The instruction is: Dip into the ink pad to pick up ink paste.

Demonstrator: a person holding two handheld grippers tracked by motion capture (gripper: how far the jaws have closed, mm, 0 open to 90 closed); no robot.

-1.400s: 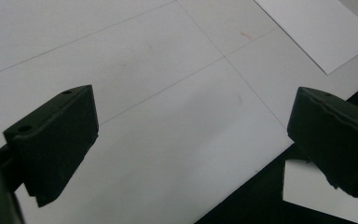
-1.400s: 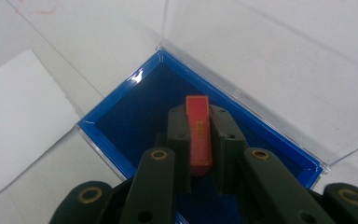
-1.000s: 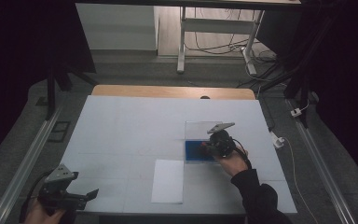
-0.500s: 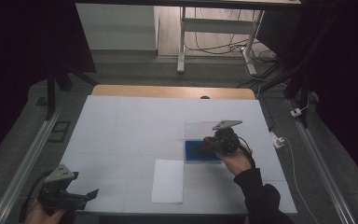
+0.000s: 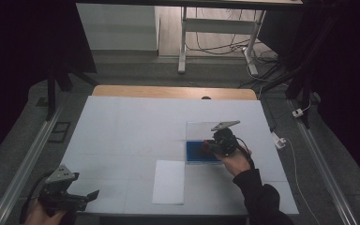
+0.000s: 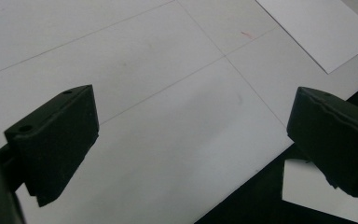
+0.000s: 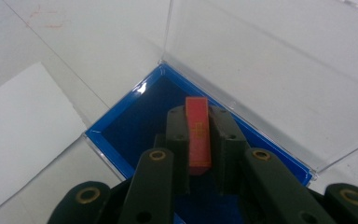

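Note:
A shallow clear box with a blue bottom (image 5: 198,153) lies right of the table's middle, its clear lid (image 5: 199,130) standing open on the far side. My right gripper (image 5: 209,146) hovers over the blue tray (image 7: 130,123), shut on a thin red flat piece (image 7: 198,135) held edge-up between its pads. The clear lid (image 7: 261,60) rises just beyond the fingertips. My left gripper (image 5: 93,194) rests at the table's front left corner, open, with nothing between its fingers (image 6: 56,140).
A white sheet of paper (image 5: 169,181) lies flat near the front edge, left of the box, and its corner (image 6: 321,28) shows beyond the left gripper. The white table top (image 5: 131,131) has thin pencil lines. A cable and plug (image 5: 277,139) lie at the right edge.
The right gripper has shifted only slightly over the blue box, still holding the red piece. The left gripper has stayed put.

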